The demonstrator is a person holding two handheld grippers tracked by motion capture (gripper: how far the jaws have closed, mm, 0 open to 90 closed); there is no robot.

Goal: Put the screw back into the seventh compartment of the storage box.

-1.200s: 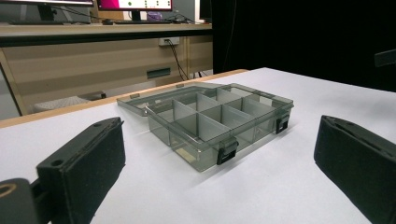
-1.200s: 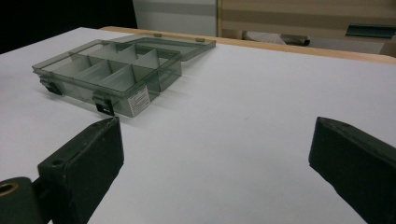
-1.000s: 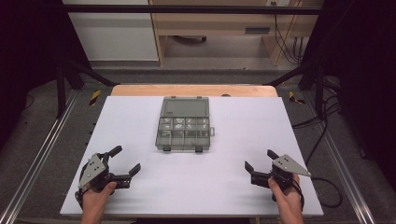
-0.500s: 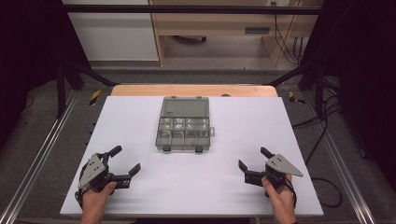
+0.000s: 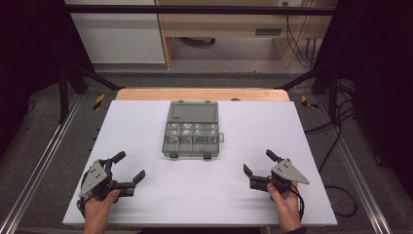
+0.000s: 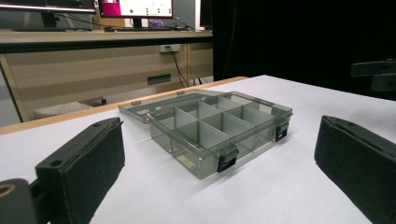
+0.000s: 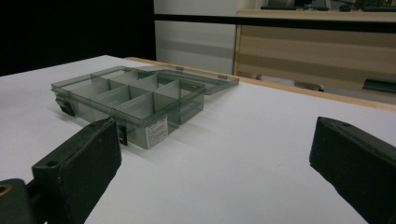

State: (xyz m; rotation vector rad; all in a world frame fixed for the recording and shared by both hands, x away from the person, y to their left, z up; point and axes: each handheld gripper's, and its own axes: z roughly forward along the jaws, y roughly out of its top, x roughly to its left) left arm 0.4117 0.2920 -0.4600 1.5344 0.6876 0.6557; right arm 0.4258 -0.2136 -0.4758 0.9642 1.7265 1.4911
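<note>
A grey see-through compartment box (image 5: 191, 129) lies open in the middle of the white table (image 5: 146, 112), lid folded back flat toward the far edge. Small pale parts sit in some of its compartments. Two black latches face me on its near side. My left gripper (image 5: 128, 166) rests at the near left, open, nothing between its fingers. My right gripper (image 5: 259, 163) hovers at the near right, open and bare, pointing toward the box. The box (image 6: 210, 128) stands ahead in the left gripper view. In the right gripper view the box (image 7: 135, 100) lies to the left.
A wooden strip (image 5: 199, 94) runs along the table's far edge. Metal rails (image 5: 39, 165) flank the table on both sides. Cables (image 5: 336, 131) trail on the floor at the right. A desk with screens (image 6: 93, 28) stands beyond the table.
My right gripper has moved left and a little forward, nearer the box. The left gripper and the box have stayed where they were.
</note>
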